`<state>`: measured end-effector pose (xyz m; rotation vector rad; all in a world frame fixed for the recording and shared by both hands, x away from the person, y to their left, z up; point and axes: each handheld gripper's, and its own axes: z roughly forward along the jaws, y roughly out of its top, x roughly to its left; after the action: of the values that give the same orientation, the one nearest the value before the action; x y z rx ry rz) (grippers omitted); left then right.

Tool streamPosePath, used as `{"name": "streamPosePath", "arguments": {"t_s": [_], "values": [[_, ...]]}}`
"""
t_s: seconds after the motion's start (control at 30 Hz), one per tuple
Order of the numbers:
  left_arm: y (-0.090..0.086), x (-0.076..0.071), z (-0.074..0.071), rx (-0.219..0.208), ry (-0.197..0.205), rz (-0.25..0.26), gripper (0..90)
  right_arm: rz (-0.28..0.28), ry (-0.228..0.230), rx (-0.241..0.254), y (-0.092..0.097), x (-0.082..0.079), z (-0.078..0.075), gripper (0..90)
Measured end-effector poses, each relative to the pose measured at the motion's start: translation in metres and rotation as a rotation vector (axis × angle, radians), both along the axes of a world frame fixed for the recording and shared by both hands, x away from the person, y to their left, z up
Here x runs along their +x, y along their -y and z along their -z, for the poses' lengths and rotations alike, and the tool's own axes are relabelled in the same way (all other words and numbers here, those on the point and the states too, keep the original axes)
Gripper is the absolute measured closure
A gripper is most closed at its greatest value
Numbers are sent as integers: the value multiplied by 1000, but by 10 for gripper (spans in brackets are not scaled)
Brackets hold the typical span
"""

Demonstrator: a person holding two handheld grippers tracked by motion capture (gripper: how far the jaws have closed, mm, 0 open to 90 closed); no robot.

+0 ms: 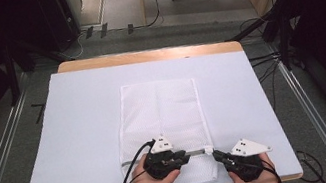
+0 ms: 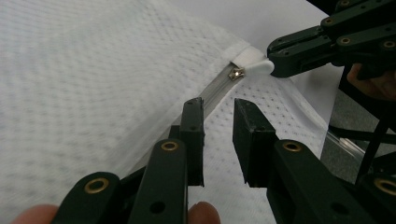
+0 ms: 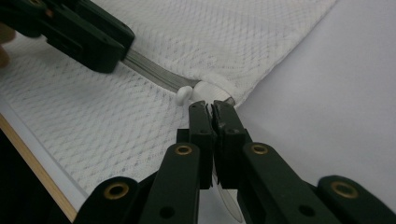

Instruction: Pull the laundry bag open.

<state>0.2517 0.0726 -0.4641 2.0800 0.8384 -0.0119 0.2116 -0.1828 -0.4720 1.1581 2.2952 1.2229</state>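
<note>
We are pinching the white zipper pull (image 3: 205, 91) at the mesh bag's (image 1: 161, 107) near-right corner with the closed right gripper (image 3: 212, 109); the left gripper (image 2: 218, 112), jaws apart and empty, is straddling the zipper (image 2: 215, 88).

A: Check for legible text, labels, brand marks, numbers or signs.

B: None can be read. The mesh bag (image 1: 164, 122) carries no print that can be made out, and its zipper pull (image 2: 254, 66) is plain white.

A: The claws?

B: The left claw (image 2: 218, 135) and the right claw (image 3: 212, 122) are bare black, with brass-coloured rivets and no visible markings. The grey plates on top of them, in the high view, show small holes only.

A: The desk?

B: The white sheet (image 1: 79, 116) on the desk (image 1: 144, 55) shows no lettering.
</note>
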Motion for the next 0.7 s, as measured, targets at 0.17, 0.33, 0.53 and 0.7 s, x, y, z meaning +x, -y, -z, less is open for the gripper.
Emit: {"name": "streamPosePath", "arguments": {"t_s": [0.17, 0.33, 0.53, 0.7], "values": [[13, 5, 6, -21, -51, 8, 745, -10, 4, 10, -4, 0, -2, 889], [18, 5, 7, -47, -70, 22, 725, -16, 12, 11, -6, 0, -3, 890], [21, 6, 10, -68, -99, 37, 664, -33, 15, 0, -11, 0, -2, 890], [20, 9, 10, -100, -148, 23, 623, -50, 22, -6, -15, -1, -2, 890]]}}
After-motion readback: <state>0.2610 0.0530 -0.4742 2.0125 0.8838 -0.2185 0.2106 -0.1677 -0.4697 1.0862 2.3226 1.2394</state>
